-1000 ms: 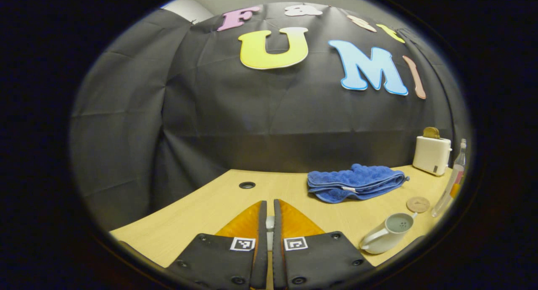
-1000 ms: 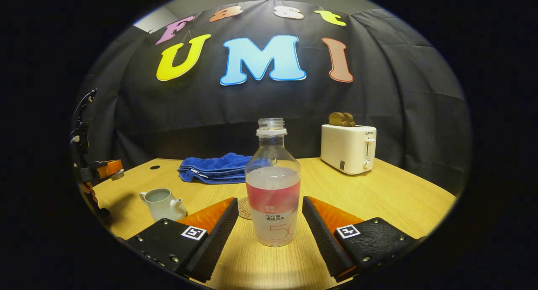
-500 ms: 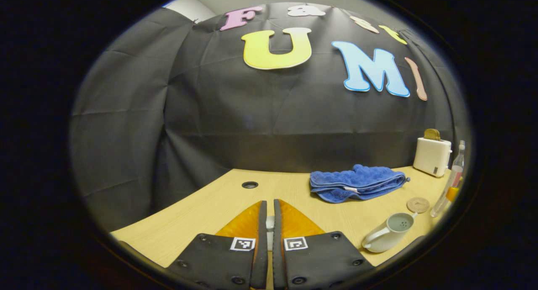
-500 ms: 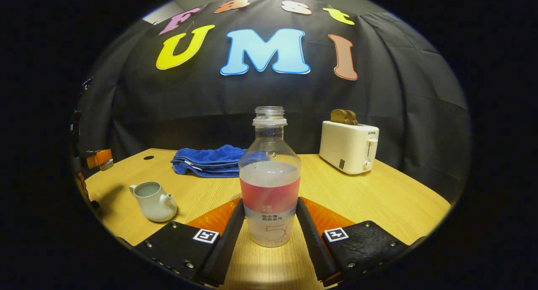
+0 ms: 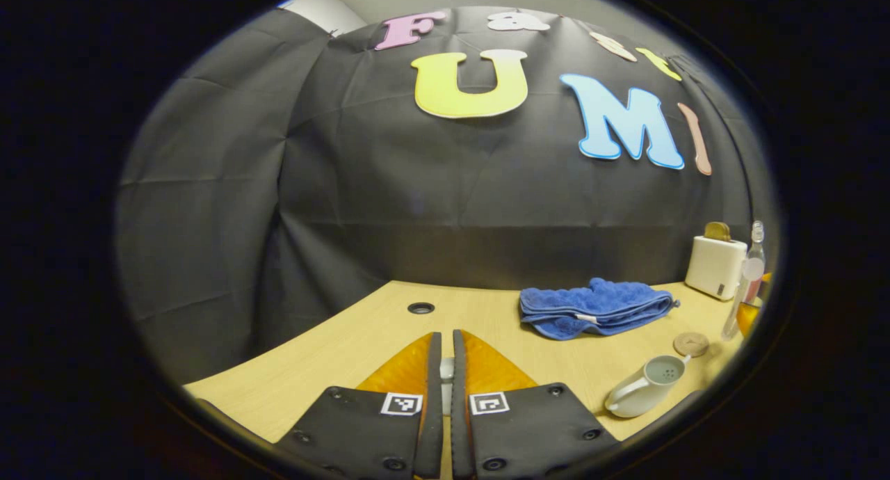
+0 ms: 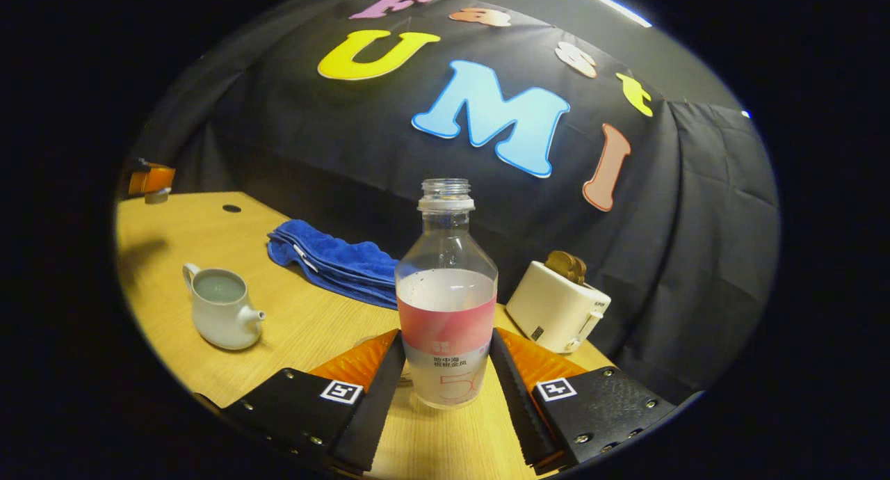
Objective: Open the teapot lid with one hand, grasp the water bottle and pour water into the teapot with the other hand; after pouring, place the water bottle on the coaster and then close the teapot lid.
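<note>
The clear water bottle, uncapped and about half full, with a pink label, stands between the fingers of my right gripper, which is shut on its lower body. It hangs above the table, with the whole view tilted. The white teapot sits lidless to the left, liquid showing inside. My left gripper is shut on the teapot lid, a small white piece seen between its fingers. From there the teapot lies low right, the round coaster behind it, and the bottle at the right edge.
A folded blue towel lies behind the teapot. A white toaster with bread stands at the back right. The wooden table has a cable hole near the wall. The other gripper shows far left.
My right gripper has shut on the bottle and raised it off the table, rolling so the scene tilts. The left gripper with the lid has hardly moved.
</note>
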A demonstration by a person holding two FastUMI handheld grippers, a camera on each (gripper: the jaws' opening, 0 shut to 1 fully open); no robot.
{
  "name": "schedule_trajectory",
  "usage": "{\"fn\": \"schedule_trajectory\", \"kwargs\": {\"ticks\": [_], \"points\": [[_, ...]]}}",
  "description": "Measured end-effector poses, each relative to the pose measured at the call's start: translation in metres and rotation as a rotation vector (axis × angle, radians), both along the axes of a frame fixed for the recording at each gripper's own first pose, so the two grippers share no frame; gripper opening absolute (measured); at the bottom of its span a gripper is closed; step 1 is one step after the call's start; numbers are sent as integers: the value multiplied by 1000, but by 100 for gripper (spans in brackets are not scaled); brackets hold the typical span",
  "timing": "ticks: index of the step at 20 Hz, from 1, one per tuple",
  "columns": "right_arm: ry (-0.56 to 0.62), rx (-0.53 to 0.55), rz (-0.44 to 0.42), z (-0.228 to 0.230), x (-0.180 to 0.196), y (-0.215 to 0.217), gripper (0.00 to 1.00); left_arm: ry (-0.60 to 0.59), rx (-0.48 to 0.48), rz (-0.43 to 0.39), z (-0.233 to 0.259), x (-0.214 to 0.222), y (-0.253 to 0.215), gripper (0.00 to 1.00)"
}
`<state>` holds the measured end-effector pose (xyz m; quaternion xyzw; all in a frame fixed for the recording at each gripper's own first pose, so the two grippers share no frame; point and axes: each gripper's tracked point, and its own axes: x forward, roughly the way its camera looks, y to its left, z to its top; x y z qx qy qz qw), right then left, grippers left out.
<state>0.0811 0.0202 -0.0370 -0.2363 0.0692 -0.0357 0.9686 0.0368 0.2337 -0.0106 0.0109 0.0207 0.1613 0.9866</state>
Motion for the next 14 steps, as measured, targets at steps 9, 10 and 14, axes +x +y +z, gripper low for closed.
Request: {"fn": "schedule_trajectory", "kwargs": {"ticks": [9, 10, 14], "points": [[-109, -541, 7, 16, 4, 28, 76, 1, -15, 5, 1, -4, 4, 12], [-117, -593, 13, 16, 4, 32, 75, 1, -16, 4, 2, -4, 4, 12], [-122, -764, 44, 6, 7, 49, 76, 0, -26, -1, 2, -5, 3, 12]]}}
